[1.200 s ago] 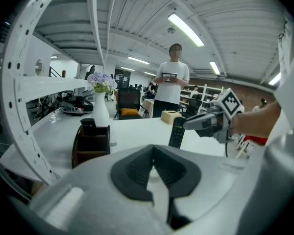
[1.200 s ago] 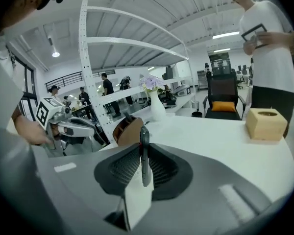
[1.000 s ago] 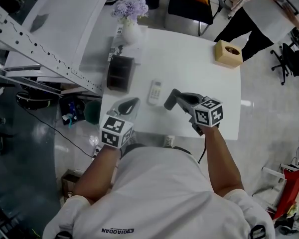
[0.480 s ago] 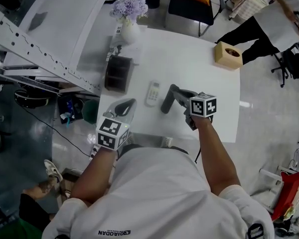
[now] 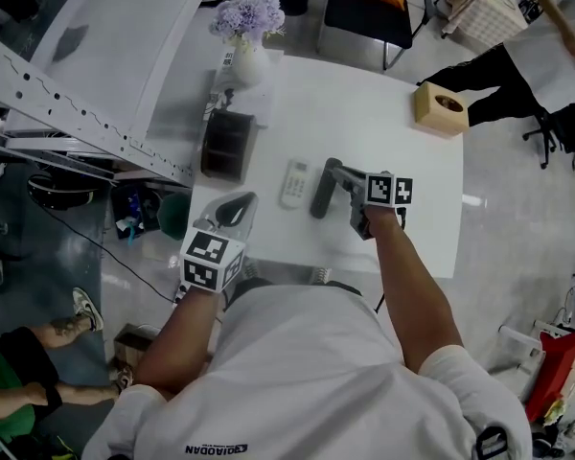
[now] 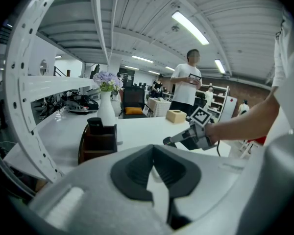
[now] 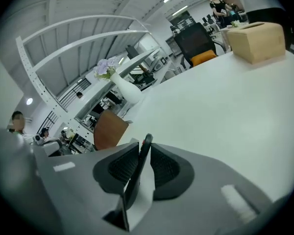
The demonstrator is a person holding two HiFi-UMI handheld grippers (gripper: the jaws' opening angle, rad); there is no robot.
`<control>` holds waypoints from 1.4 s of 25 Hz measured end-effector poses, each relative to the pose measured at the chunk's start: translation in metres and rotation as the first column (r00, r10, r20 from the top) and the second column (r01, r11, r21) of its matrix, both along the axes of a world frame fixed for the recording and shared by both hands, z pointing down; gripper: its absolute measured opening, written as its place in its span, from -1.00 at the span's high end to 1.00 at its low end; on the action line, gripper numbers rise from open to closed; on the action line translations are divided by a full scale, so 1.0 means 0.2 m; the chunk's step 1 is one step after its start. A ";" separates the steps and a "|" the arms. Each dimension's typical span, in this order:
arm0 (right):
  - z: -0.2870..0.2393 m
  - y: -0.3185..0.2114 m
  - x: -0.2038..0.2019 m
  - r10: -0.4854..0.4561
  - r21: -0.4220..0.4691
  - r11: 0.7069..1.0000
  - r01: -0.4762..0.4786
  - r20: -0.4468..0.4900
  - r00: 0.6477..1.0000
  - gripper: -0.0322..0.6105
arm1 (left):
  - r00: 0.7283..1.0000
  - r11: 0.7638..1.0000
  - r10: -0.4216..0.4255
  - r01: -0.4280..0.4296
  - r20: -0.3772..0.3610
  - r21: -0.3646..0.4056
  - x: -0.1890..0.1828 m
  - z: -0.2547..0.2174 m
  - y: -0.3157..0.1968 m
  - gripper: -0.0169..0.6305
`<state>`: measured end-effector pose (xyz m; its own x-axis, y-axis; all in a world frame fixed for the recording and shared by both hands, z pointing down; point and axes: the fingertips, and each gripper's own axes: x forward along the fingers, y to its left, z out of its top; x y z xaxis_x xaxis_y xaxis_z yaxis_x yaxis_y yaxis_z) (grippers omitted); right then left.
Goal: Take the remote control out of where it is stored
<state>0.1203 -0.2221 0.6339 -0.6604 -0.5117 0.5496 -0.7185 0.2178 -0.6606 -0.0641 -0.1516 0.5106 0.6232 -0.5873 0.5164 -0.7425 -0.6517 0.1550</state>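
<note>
A slim black remote control (image 5: 319, 195) stands edge-on between the pads of my right gripper (image 5: 337, 172), just over the white table (image 5: 402, 161). In the right gripper view the black remote control (image 7: 137, 175) fills the gap at the tips of my right gripper (image 7: 143, 148). The jaws have just been opening, with the remote between them and both pads touching it. A white remote (image 5: 295, 180) lies flat just left of it. The dark wooden holder (image 5: 228, 144) stands further left. My left gripper (image 5: 241, 204) hovers shut and empty at the table's near left edge.
A white vase of lilac flowers (image 5: 249, 51) stands at the table's far left corner, a tan tissue box (image 5: 439, 108) at the far right. A white metal rack (image 5: 67, 84) runs along the left. People stand by the chairs beyond the table.
My right gripper has moved forward and down toward the white remote and rolled, so the black remote now points along the table. The left gripper has barely moved. A person's legs appeared at bottom left.
</note>
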 end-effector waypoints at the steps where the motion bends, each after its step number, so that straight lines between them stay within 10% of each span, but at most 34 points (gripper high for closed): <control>1: 0.02 -0.01 0.01 0.010 -0.011 1.000 -0.010 0.008 1.000 0.66 | 1.000 1.000 0.000 0.000 0.000 -0.001 0.00 0.00 0.00 0.94; 35: 0.08 0.02 0.09 0.076 0.034 0.997 -0.072 -0.139 0.987 0.68 | 1.000 1.000 -0.001 0.001 -0.002 0.008 -0.04 -0.01 0.00 0.94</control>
<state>0.1378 -0.2176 0.6507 -0.5378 -0.5730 0.6184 -0.8181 0.1776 -0.5469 -0.0729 -0.1517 0.5079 0.6236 -0.5920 0.5106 -0.7429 -0.6521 0.1513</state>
